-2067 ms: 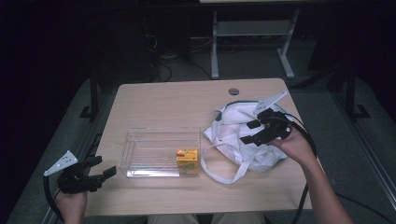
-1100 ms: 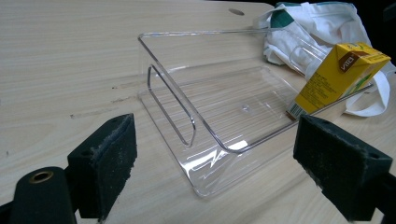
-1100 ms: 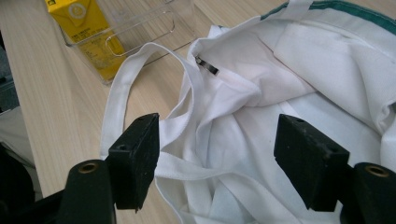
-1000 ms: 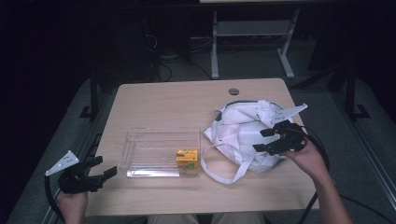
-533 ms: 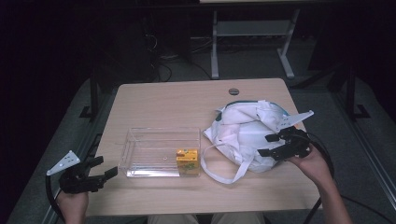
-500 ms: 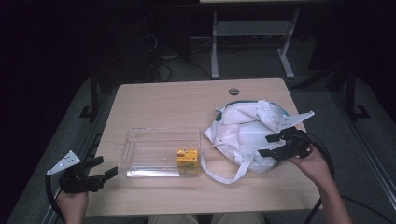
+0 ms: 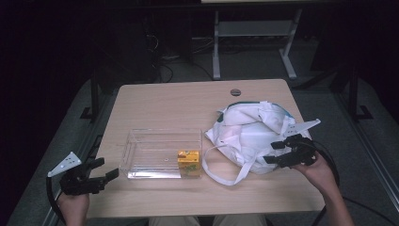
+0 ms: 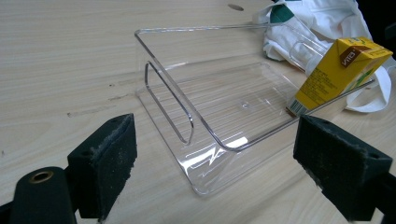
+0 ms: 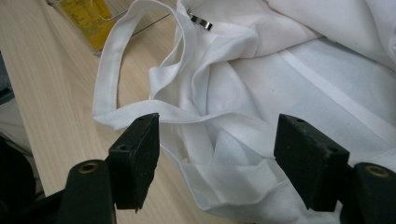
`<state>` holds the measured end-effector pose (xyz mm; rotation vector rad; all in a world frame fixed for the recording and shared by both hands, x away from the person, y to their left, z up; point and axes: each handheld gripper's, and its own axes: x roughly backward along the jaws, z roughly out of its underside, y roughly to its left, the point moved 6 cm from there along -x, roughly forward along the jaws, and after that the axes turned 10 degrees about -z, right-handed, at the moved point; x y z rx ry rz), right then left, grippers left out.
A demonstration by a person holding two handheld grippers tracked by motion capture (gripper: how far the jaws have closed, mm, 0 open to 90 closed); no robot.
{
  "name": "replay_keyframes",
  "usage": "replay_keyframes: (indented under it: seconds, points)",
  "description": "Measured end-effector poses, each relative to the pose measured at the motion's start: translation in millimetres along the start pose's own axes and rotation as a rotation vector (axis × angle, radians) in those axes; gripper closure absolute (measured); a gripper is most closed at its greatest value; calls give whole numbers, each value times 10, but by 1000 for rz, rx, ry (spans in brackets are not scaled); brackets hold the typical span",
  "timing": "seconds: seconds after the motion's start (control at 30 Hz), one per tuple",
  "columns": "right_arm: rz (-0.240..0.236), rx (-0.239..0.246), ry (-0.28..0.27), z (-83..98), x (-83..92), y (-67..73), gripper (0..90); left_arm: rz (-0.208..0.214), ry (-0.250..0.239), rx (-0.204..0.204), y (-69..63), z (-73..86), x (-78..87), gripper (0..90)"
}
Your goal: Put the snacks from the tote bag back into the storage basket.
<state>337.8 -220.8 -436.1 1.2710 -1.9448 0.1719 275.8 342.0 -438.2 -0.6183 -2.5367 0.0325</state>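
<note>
A clear plastic bin (image 7: 162, 153) is sitting near the middle of the light wood table (image 7: 188, 101), and everything else is lying around it. Inside the bin, against its right wall and toward the person, a small yellow drink carton (image 7: 188, 159) is standing upright. In the left gripper view the carton (image 8: 337, 74) is showing a brown corner patch with pale lettering that seems to read "VITA", plus fine print down its side that is too small to read.

Just right of the bin a white cloth bag (image 7: 256, 132) is lying crumpled, with one looped strap (image 7: 221, 165) trailing across the table toward the bin's near right corner. A dark green trim is showing at the bag's far edge.

The left gripper (image 7: 101, 170) is hovering off the bin's near left corner, at the table's left edge, with its fingers (image 8: 105, 163) spread wide and holding nothing. The right gripper (image 7: 278, 153) is resting at the bag's right side, its fingers (image 9: 137, 156) standing open over the folds of cloth without pinching them.

Beyond the bin, the far half of the table is lying bare as far as a small round grommet hole (image 7: 235, 92) near the far edge. A narrower strip is running open between the bin and the near edge.
</note>
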Motion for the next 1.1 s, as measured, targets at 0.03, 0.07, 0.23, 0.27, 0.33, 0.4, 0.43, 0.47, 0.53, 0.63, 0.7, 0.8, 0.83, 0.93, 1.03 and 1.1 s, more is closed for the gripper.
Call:
replay_keyframes:
  seconds: [0.03, 0.07, 0.23, 0.27, 0.33, 0.4, 0.43, 0.47, 0.53, 0.63, 0.7, 0.8, 0.83, 0.93, 1.03, 1.1]
  points:
    - [0, 9, -1, 13, -2, -9, 307, 0, 0, 0, -1, 0, -1, 130]
    - [1, -7, 0, 23, 0, -5, 307, 0, 0, 0, -1, 0, -2, 130]
    - [3, -11, -6, 71, 13, -8, 308, 3, 1, -5, -7, 2, -7, 130]
    - [1, -3, -12, 80, 12, -12, 308, 3, 2, -5, -7, 2, -8, 130]
    - [5, -13, -6, 103, 17, 0, 308, 2, 8, -7, -8, 5, -6, 130]
    - [4, -13, -10, 127, 15, 2, 308, 2, 5, -11, -6, 5, -11, 130]
    - [5, -2, -13, 140, 11, -4, 308, 2, 4, -12, -6, 5, -12, 130]
    - [7, -11, -8, 154, 12, 4, 308, 2, 4, -11, -8, 4, -12, 130]
    - [9, -6, -13, 179, 16, 9, 308, 2, 5, -11, -9, 4, -12, 130]
    - [12, -16, -16, 206, 30, 30, 308, 3, 5, -13, -11, 4, -12, 130]
    - [15, -8, -20, 226, 39, 33, 308, 5, 5, -13, -16, 4, -14, 130]
    - [17, -13, -23, 261, 43, 48, 308, 3, 6, -16, -17, 5, -15, 130]
    - [20, -10, -22, 277, 39, 46, 308, 2, 5, -14, -17, 5, -14, 131]
    - [22, -7, -24, 321, 32, 47, 308, 2, 5, -15, -15, 4, -12, 130]
    - [35, -4, -37, 358, 47, 59, 308, 3, 6, -16, -17, 6, -16, 130]
    - [33, -12, -46, 366, 51, 75, 308, 3, 6, -11, -21, 5, -22, 130]
